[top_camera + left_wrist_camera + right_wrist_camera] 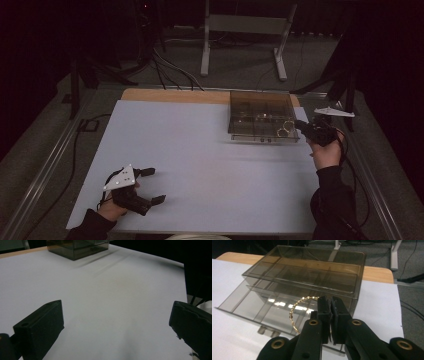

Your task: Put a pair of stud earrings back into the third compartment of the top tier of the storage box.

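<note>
- The right gripper (329,315) has its jaws pressed together on a gold bead chain (295,312), which loops out to the left of the jaw tips in the right gripper view.
- The chain hangs over the pulled-out lower drawer (262,307) of a smoke-tinted clear plastic organiser box (312,272), just above the drawer's front right part; which compartment lies under it cannot be told.
- In the high view the right gripper (305,127) sits at the box's (260,117) front right corner, held by the person's right hand (327,152) in a dark sleeve, with a gold ring of chain (284,131) showing at that same corner.
- The left gripper (155,186) rests low over the near left of the bench, its jaws spread wide and holding nothing; the left hand (112,207) grips it from the bottom edge.
- In the left gripper view the two black jaws stand far apart over bare white surface, with the box (77,248) far off at the top.
- A white sheet (200,165) covers most of the wooden bench (170,95), leaving a strip of wood bare along the far edge.
- The box stands at the far right of the sheet, well apart from the left gripper.
- Beyond the bench, a grey metal stand (245,30) and loose cables (170,70) lie on dark carpet.
</note>
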`<state>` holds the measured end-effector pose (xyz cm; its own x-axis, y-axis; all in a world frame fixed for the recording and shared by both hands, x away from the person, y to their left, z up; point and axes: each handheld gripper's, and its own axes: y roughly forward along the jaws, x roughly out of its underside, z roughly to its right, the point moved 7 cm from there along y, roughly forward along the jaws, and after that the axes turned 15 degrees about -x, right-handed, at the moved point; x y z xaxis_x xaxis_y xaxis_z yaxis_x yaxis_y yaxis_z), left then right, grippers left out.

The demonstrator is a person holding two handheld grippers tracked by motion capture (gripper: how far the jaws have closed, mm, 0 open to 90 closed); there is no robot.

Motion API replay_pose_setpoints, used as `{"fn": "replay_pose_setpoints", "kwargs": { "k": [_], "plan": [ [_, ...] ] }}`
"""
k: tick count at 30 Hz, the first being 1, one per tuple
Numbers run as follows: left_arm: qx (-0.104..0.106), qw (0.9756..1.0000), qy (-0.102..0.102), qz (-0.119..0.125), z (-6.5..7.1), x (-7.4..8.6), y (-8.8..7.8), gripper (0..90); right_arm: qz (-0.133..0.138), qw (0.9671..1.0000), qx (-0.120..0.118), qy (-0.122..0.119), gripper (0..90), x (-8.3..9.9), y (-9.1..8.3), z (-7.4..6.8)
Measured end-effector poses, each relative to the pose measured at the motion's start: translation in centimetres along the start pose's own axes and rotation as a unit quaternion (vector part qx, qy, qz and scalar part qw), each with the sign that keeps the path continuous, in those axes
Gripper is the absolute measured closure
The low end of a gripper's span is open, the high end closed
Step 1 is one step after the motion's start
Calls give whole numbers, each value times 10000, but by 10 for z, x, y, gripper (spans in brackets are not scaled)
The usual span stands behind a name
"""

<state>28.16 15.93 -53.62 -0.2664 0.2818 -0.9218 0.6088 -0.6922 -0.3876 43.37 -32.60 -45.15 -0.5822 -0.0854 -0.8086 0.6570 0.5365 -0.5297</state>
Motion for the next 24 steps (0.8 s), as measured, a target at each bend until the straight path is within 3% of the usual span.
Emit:
{"fn": "replay_pose_setpoints", "kwargs": {
  "k": [15,16,17,20,24],
  "plan": [
    [8,10000,-22,20,0,-1,0,5,-219,9995,124,173,863,10,23,18],
    [-1,10000,-11,20,0,0,0,5,-218,9995,132,199,844,11,23,19],
    [10,10000,-3,11,0,0,0,5,-230,9994,73,252,749,12,25,19],
    [3,10000,-23,18,0,0,0,5,-218,9995,50,231,630,11,25,17],
    [9,10000,-5,12,0,0,0,5,-157,9998,-39,124,529,7,24,8]
  ]
}}
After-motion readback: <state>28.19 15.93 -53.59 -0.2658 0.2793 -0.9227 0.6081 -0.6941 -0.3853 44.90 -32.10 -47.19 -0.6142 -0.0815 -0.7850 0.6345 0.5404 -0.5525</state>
